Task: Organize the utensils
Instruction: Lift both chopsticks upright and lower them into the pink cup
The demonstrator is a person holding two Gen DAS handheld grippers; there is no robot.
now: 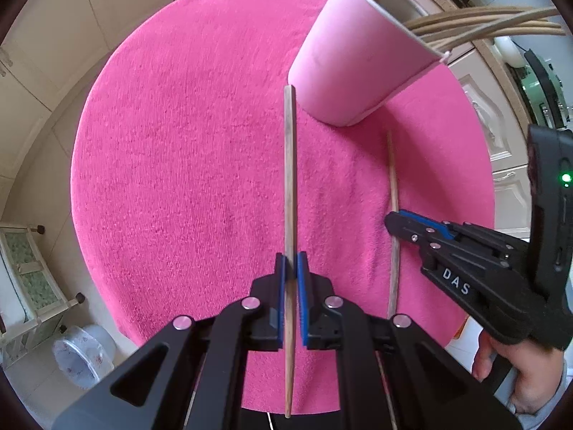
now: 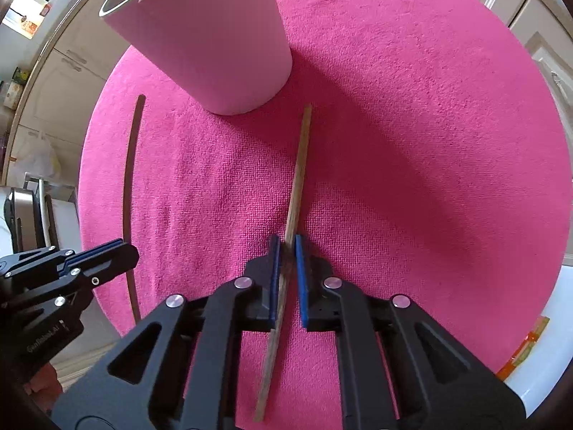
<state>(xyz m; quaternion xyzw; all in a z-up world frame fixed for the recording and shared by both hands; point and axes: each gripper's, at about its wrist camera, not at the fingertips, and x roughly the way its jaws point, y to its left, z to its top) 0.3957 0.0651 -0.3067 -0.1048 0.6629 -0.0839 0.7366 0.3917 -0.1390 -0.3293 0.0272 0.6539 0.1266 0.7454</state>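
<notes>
A pink cup (image 1: 358,57) stands on the pink towel (image 1: 179,143) and holds several wooden chopsticks (image 1: 483,23). My left gripper (image 1: 290,265) is shut on a wooden chopstick (image 1: 289,165) that points toward the cup's base. My right gripper (image 2: 287,251) is shut on a second chopstick (image 2: 299,168), which also points toward the cup (image 2: 215,36). In the left wrist view the right gripper (image 1: 397,224) sits over its chopstick (image 1: 393,179) at the right. In the right wrist view the left gripper (image 2: 121,251) and its chopstick (image 2: 129,165) show at the left.
The towel (image 2: 429,143) covers a round table. Cream cabinets (image 1: 53,53) stand around it. A white bin (image 1: 77,358) sits on the floor at lower left. A white surface with an orange item (image 2: 530,351) lies at the table's right edge.
</notes>
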